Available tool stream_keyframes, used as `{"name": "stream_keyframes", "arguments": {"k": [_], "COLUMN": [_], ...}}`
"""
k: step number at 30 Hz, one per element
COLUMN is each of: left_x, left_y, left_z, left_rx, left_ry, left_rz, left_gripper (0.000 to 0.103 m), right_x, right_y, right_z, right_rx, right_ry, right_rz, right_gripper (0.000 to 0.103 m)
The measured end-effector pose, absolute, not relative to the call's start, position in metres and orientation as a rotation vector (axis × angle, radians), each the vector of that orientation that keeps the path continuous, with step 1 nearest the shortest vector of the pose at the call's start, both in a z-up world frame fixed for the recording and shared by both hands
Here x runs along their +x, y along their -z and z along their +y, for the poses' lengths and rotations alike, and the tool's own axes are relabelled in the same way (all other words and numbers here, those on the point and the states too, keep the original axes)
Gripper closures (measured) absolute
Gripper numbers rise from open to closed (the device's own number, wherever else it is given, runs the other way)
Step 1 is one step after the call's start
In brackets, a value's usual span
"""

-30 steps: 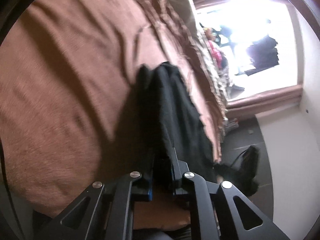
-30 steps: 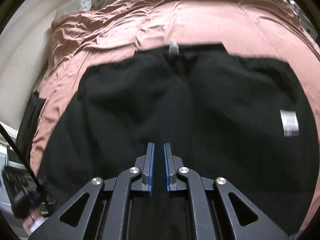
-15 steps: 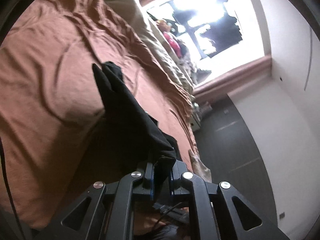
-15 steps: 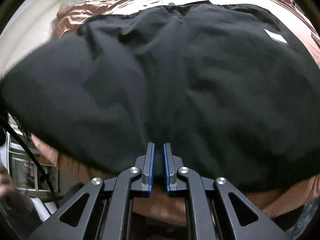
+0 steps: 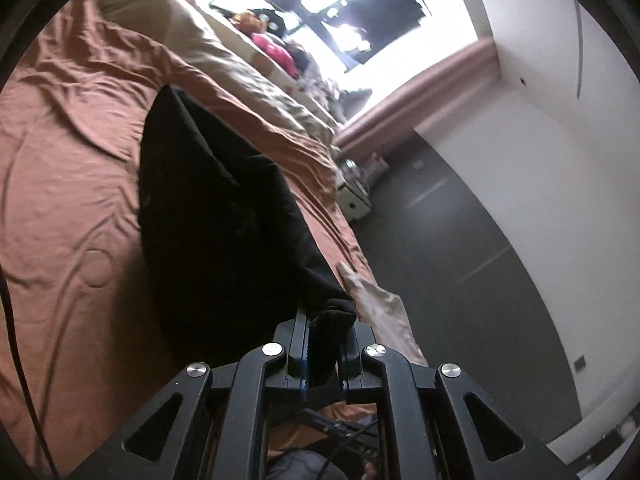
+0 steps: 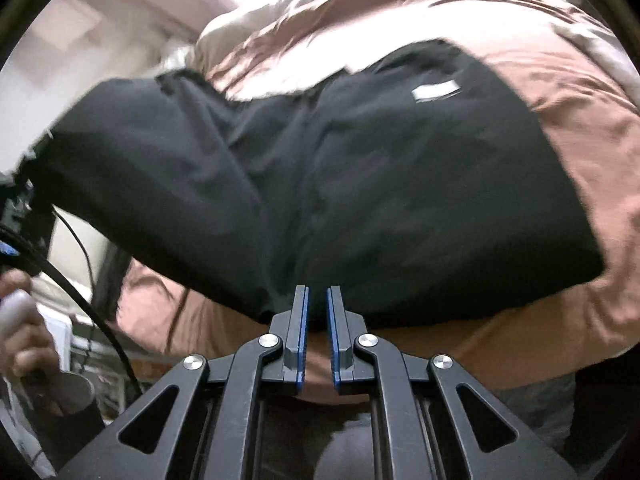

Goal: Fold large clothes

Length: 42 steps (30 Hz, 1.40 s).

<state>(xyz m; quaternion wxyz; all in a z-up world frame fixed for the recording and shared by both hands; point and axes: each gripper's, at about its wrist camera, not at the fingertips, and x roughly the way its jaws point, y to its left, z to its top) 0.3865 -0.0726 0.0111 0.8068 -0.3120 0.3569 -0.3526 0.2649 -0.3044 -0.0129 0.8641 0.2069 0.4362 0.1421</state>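
Note:
A large black garment (image 6: pixel 360 184) with a small white label (image 6: pixel 436 91) lies partly on the brown bedspread (image 6: pixel 580 128). My right gripper (image 6: pixel 317 300) is shut on its near hem, which is pinched between the blue pads. My left gripper (image 5: pixel 324 328) is shut on another bunched edge of the black garment (image 5: pixel 216 220) and holds it lifted off the bedspread (image 5: pixel 68 168), so the cloth hangs in a raised fold from the left side.
A beige duvet (image 5: pixel 240 68) lies along the bed's far side by a bright window (image 5: pixel 340 12). Dark floor (image 5: pixel 460 260) and a white wall (image 5: pixel 560 160) lie right of the bed. A hand (image 6: pixel 20 340) and cables (image 6: pixel 80 300) show at left.
Both grippers have pulled back and lifted with the garment. Its left side has risen off the bed and folded over; the label has shifted toward the upper right.

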Motion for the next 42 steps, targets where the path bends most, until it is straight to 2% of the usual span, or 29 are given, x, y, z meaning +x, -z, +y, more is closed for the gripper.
{"name": "stream_keyframes", "arguments": {"k": [3, 5, 7, 9, 14, 15, 18, 20, 21, 25, 27, 36, 42], "left_x": [0.392, 0.393, 0.399, 0.403, 0.416, 0.418, 0.422, 0.421, 0.421, 0.418, 0.418, 0.427, 0.428], "left_y": [-0.015, -0.015, -0.014, -0.012, 0.002, 0.007, 0.032, 0.045, 0.048, 0.049, 0.048, 0.073, 0.107], "left_z": [-0.105, -0.123, -0.147, -0.165, -0.228, -0.241, -0.283, -0.297, -0.299, -0.284, -0.265, -0.167, -0.131], "left_rx": [-0.623, -0.595, -0.562, -0.533, -0.447, -0.425, -0.341, -0.327, -0.338, -0.320, -0.325, -0.417, -0.480], "left_ry": [0.789, 0.808, 0.830, 0.847, 0.893, 0.898, 0.913, 0.937, 0.960, 0.921, 0.878, 0.645, 0.521], "left_rz": [0.790, 0.809, 0.840, 0.866, 0.961, 0.988, 1.115, 1.158, 1.167, 1.135, 1.117, 1.127, 1.166], "left_gripper": [0.093, 0.093, 0.093, 0.093, 0.092, 0.089, 0.070, 0.068, 0.065, 0.042, 0.038, 0.036, 0.036], "right_x": [0.247, 0.239, 0.231, 0.212, 0.188, 0.181, 0.169, 0.164, 0.162, 0.162, 0.171, 0.228, 0.275], "right_y": [0.009, 0.010, 0.014, 0.014, 0.026, 0.028, 0.031, 0.034, 0.036, 0.036, 0.034, 0.019, 0.022], "right_z": [-0.336, -0.355, -0.376, -0.395, -0.440, -0.448, -0.466, -0.472, -0.475, -0.477, -0.475, -0.445, -0.428], "right_rx": [0.517, 0.547, 0.584, 0.611, 0.693, 0.702, 0.718, 0.726, 0.734, 0.763, 0.767, 0.740, 0.645], "right_ry": [-0.297, -0.284, -0.273, -0.243, -0.171, -0.147, -0.114, -0.097, -0.095, -0.109, -0.127, -0.221, -0.175], "right_rz": [0.858, 0.834, 0.808, 0.774, 0.720, 0.708, 0.695, 0.699, 0.701, 0.703, 0.700, 0.693, 0.783], "right_gripper": [0.095, 0.088, 0.061, 0.049, 0.049, 0.049, 0.049, 0.049, 0.049, 0.049, 0.049, 0.049, 0.049]}}
